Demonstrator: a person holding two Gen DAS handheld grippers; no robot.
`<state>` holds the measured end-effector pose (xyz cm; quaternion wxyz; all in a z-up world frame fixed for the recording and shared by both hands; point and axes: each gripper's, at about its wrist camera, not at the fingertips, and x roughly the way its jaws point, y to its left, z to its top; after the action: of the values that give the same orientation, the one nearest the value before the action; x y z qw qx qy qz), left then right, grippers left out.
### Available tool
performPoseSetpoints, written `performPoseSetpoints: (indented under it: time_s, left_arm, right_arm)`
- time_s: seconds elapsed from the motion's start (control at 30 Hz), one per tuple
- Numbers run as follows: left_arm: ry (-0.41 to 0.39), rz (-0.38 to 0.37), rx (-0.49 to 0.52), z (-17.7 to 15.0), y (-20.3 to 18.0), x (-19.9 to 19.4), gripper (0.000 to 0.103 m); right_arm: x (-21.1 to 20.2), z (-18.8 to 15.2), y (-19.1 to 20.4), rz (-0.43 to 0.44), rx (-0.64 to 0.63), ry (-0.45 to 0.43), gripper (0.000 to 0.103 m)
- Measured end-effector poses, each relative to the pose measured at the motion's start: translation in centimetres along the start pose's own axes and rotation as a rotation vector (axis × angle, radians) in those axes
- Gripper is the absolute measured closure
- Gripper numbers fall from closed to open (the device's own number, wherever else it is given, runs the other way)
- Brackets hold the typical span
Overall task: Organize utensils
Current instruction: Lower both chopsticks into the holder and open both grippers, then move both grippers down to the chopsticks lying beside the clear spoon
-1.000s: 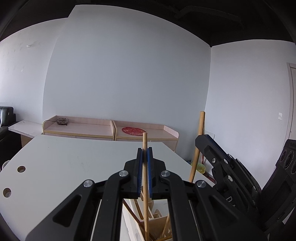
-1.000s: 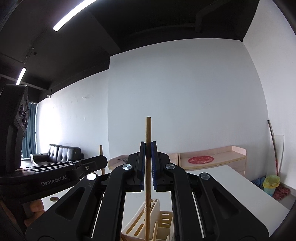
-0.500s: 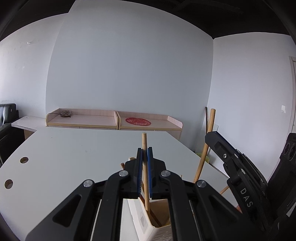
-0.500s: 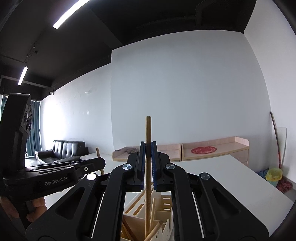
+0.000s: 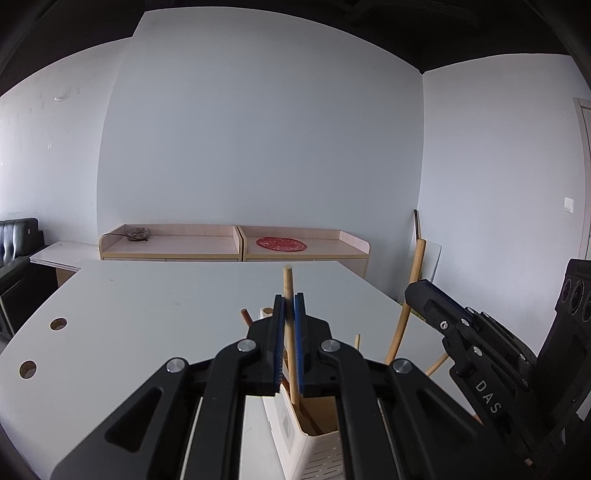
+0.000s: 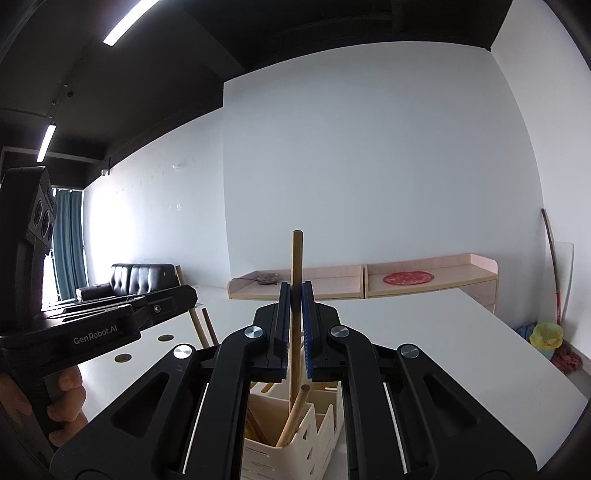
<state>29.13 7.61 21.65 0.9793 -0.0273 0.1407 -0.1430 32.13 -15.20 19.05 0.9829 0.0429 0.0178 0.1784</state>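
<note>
White table (image 5: 147, 314), two cable holes; pale sideboard (image 5: 236, 247) against wall.

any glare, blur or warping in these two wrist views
Left wrist view: even light, sharp, walls bow from fisheye, dark corners. Right wrist view: ceiling strip light blows out, the window by the curtain glares, and the left gripper at the frame's left edge looks stretched.

Both grippers (image 5: 288, 321) (image 6: 295, 310) blk plastic w/ blue pads, silver screws, "GenRobot.AI" & "DAS" lettering.
</note>
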Motion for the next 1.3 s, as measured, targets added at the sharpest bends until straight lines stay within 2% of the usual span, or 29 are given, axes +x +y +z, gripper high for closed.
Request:
performPoseSetpoints:
  time_s: [0.2,0.4,0.47,0.7,0.77,0.87,1.0,1.17,1.3]
  left_arm:
    - [0.014,0.029,0.037,-0.3,-0.9,-0.7,0.097]
    - [0.016,0.053,0.061,-0.6,-1.3,-1.6,0.088]
    - [0.018,0.056,0.056,-0.6,-1.4,-1.8,0.08]
    - [-0.007,0.082,0.059,-0.6,-1.2,-3.5,0.065]
    - [-0.011,0.07,0.052,-0.8,-1.1,-4.2,0.053]
    - [0.002,0.026,0.046,-2.0,-1.5,-5.6,0.05]
    - [0.049,0.013,0.058,-5.0,-2.4,-7.1,0.044]
    - [0.213,-0.013,0.023,-9.7,-2.7,-7.2,0.044]
    - [0.321,-0.067,-0.054,-13.3,-2.3,-7.1,0.044]
  right_arm:
    - [0.0,0.1,0.1,0.004,0.004,0.054,0.097]
    - [-0.8,0.1,-0.2,-0.007,0.023,0.053,0.095]
    - [-1.2,0.4,-0.2,-0.001,0.028,0.046,0.095]
    - [-3.9,1.4,-0.3,0.006,0.028,0.007,0.089]
    - [-4.6,1.5,-0.4,0.013,0.036,0.023,0.087]
    - [-5.6,1.0,-0.8,0.01,0.038,0.074,0.071]
    - [-6.5,-1.1,-1.8,-0.009,0.029,0.179,0.071]
    - [-5.9,-5.6,-3.5,-0.058,0.026,0.395,0.073]
    - [-4.5,-9.1,-4.4,-0.028,0.048,0.571,0.074]
